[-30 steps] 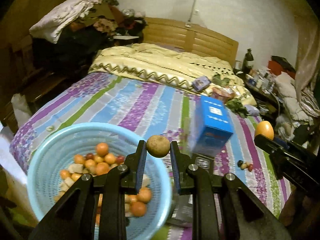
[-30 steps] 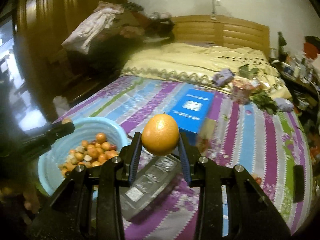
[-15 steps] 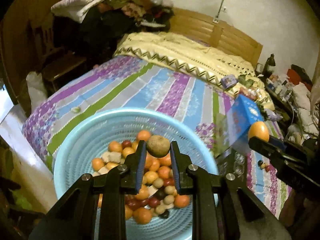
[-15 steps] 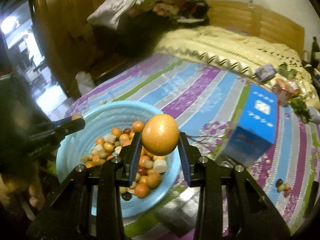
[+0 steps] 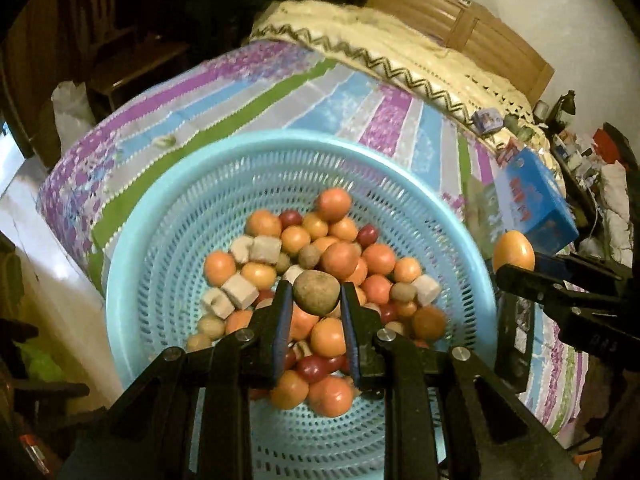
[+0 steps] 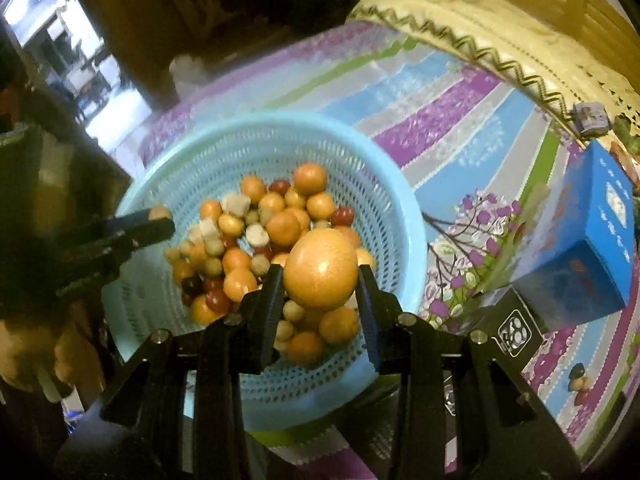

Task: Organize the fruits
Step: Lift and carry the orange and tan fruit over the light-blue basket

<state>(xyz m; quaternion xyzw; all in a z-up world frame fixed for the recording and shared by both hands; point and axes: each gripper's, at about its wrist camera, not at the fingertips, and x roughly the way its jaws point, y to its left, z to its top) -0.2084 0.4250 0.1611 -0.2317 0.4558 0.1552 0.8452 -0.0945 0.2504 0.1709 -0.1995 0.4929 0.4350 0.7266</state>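
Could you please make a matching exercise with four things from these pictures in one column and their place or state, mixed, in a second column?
Things:
1. brown round fruit
2. large orange fruit
3. light blue basket
4. blue box

Places or states:
A. lies on the striped bed cover, beside the basket
B. clamped in the left hand-held gripper
C. holds a heap of small fruits and pale cubes
D. clamped in the right hand-held gripper

Pairs: 1-B, 2-D, 3-C, 4-A
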